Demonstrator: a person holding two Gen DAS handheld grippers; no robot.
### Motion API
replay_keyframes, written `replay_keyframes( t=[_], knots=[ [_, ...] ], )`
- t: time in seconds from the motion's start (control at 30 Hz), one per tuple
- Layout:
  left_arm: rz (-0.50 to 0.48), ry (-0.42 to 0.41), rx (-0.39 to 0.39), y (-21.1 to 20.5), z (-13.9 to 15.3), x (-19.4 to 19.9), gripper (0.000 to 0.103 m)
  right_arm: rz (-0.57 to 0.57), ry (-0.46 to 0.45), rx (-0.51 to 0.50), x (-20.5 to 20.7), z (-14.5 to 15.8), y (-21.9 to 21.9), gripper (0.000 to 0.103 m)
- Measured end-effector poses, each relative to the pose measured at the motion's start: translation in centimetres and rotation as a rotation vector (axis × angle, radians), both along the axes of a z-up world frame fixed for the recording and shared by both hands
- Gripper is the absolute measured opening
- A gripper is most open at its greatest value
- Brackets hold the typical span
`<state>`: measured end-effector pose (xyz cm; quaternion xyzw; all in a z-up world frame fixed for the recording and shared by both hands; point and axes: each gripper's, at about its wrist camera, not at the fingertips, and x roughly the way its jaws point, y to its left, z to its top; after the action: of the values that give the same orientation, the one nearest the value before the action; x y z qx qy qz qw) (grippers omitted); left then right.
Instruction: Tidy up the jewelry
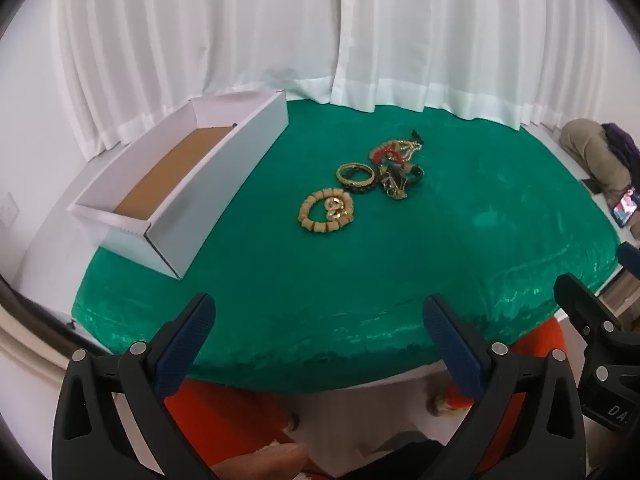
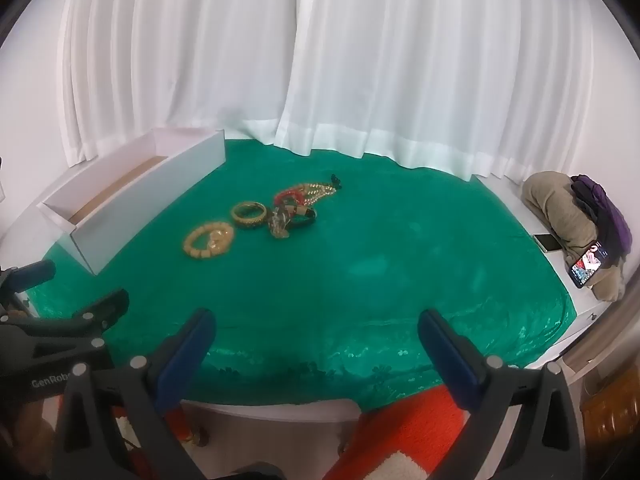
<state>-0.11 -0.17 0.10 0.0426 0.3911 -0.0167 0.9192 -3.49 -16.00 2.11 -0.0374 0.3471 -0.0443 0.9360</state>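
Note:
A small pile of jewelry lies mid-table on the green cloth [image 1: 360,264]: a tan beaded bracelet [image 1: 325,211] [image 2: 208,242] with a gold chain piece inside it, a gold and black bangle [image 1: 356,176] [image 2: 249,215], a red and gold beaded cluster [image 1: 396,152] [image 2: 304,196], and dark tangled pieces [image 1: 400,182] [image 2: 292,220]. A white open box [image 1: 180,184] [image 2: 120,216] with a brown floor stands at the left. My left gripper [image 1: 316,328] and right gripper [image 2: 316,340] both hover open over the near table edge, nothing between the fingers.
White curtains [image 1: 320,40] hang behind the table. At the right lie a beige and purple cloth bundle [image 2: 568,208], a lit phone [image 2: 590,264] and a second phone [image 2: 547,242]. An orange rug [image 2: 400,432] shows below the table edge. The right gripper's body [image 1: 600,340] shows in the left view.

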Motion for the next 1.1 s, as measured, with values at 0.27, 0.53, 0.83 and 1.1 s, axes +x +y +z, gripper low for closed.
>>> replay_keyframes(
  t=[0.27, 0.53, 0.83, 1.1],
  knots=[
    [0.006, -0.014, 0.006, -0.2, 0.2, -0.2, 0.103, 0.0, 0.001, 0.004, -0.1, 0.1, 0.2, 0.103],
    [0.015, -0.009, 0.006, 0.4, 0.3, -0.1, 0.103, 0.004, 0.005, 0.007, 0.2, 0.0, 0.1, 0.103],
    [0.014, -0.01, 0.01, 0.4, 0.3, -0.1, 0.103, -0.002, 0.004, 0.014, 0.5, -0.3, -0.1, 0.103],
    [0.01, -0.01, 0.013, 0.4, 0.4, 0.0, 0.103, -0.003, 0.004, 0.017, 0.5, -0.2, -0.2, 0.103]
  ],
)
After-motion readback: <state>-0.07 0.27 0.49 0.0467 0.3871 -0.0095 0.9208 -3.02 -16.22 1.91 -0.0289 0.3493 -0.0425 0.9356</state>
